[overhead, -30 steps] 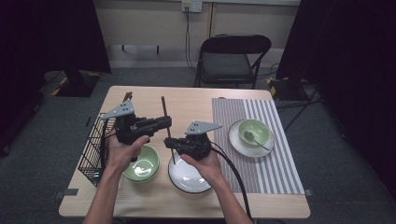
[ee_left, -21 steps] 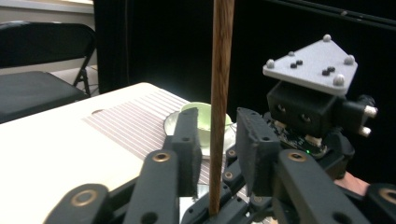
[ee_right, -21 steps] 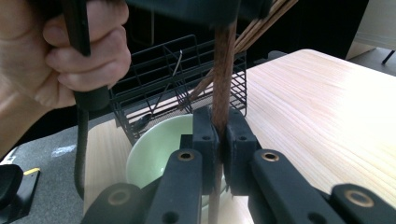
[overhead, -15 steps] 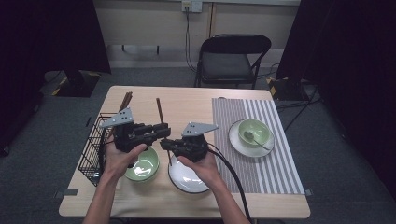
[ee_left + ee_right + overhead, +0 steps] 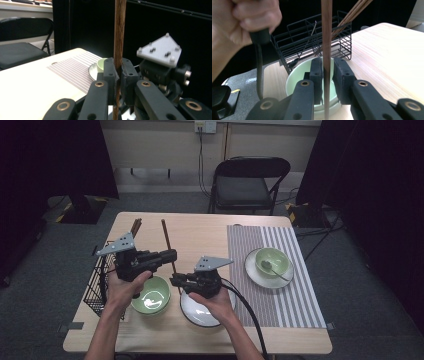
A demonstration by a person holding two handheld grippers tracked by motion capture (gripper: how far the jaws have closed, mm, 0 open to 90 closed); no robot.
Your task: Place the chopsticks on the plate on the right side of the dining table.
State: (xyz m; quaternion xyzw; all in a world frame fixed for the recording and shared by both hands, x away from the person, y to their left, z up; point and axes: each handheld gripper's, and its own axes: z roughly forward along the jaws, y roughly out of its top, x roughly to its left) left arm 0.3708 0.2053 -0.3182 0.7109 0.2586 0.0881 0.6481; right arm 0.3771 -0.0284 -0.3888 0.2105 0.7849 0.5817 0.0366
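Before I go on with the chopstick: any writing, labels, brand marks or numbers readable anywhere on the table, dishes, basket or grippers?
None: no legible text in any view.
Chopstick, green bowl, white plate, wire basket, striped placemat: plain, unmarked.
Grey plate on the right gripper: screws, no lettering.
Wall outlet: too small to tell whether it bears any marking.

Dark wooden chopstick (image 5: 119, 37), pale matt wood table (image 5: 200, 232)

Staged recording room, not a home.
Black curtains (image 5: 380, 195) surround one tabletop (image 5: 200, 235), a folding chair (image 5: 247, 182), grey carpet (image 5: 45, 290), and wall sockets (image 5: 205, 126).
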